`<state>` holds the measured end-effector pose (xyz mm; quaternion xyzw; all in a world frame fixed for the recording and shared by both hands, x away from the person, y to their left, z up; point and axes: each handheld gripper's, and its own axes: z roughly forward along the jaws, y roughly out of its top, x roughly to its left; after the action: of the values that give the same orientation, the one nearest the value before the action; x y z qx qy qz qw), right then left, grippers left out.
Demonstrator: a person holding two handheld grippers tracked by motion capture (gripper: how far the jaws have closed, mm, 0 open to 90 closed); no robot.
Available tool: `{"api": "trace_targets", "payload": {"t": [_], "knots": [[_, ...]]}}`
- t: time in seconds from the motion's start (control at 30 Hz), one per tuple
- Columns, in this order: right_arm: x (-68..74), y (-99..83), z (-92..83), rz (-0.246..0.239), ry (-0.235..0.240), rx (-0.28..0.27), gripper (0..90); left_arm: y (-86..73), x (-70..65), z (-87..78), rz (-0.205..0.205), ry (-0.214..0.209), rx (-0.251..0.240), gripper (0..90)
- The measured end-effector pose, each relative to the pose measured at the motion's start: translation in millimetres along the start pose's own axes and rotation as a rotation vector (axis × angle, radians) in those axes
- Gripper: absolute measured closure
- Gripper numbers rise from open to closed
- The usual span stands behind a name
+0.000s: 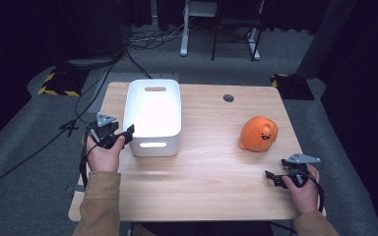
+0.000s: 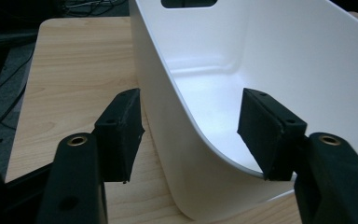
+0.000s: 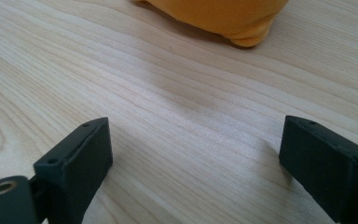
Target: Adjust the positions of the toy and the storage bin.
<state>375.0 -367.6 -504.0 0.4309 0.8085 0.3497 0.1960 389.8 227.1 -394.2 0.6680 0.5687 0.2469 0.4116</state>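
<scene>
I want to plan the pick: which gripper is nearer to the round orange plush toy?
Right. The right gripper sits open just in front of the round orange plush toy. The left gripper is across the table, straddling the white plastic bin's wall.

tan sleeves [image 1: 98,196], black grippers [image 1: 120,135]

The white bin [image 2: 270,70] runs off the top and right edges of the left gripper view, so its far handle slot is cut across and its right wall is lost. The near corner of the bin hides the table behind it there. In the right gripper view the orange plush toy [image 3: 219,16] is cut by the top edge, leaving just its lower rim. In the high view the person's forearms leave the bottom edge, and the right gripper [image 1: 277,178] is too small to judge its jaw gap.
</scene>
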Motion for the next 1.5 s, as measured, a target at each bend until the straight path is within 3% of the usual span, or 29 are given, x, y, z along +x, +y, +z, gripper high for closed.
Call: {"api": "trace_targets", "payload": {"t": [0.13,0.27,0.33,0.53,0.9,1.07,1.17,1.5], "knots": [[0.0,0.0,0.0,0.000,0.000,0.000,9.5,-1.7,-1.3,6.7,-0.013,-0.020,0.014,43.7],[0.0,0.0,0.0,0.000,0.000,0.000,9.6,-3.3,-3.8,10.5,-0.029,-0.047,-0.003,48.4],[0.0,0.0,0.0,-0.001,0.000,0.000,9.5,-3.5,-6.1,9.8,0.011,-0.016,-0.010,50.5],[0.0,0.0,0.0,0.000,0.000,0.000,9.5,-4.6,-11.4,7.1,0.022,-0.035,0.003,52.1],[0.0,0.0,0.0,0.000,0.000,0.000,9.6,-15.4,-43.9,2.3,0.045,-0.119,-0.009,50.6],[0.0,0.0,0.0,0.000,0.000,0.000,9.5,-20.2,-59.6,-2.8,0.091,-0.136,-0.007,47.7],[-0.1,-0.1,0.0,-0.001,0.001,-0.001,9.5,-24.8,-67.6,-6.8,0.091,-0.166,-0.015,47.1],[-0.1,0.0,-0.1,-0.002,0.001,0.002,9.5,-36.3,-86.7,-16.4,0.103,-0.202,-0.029,46.2]]}}
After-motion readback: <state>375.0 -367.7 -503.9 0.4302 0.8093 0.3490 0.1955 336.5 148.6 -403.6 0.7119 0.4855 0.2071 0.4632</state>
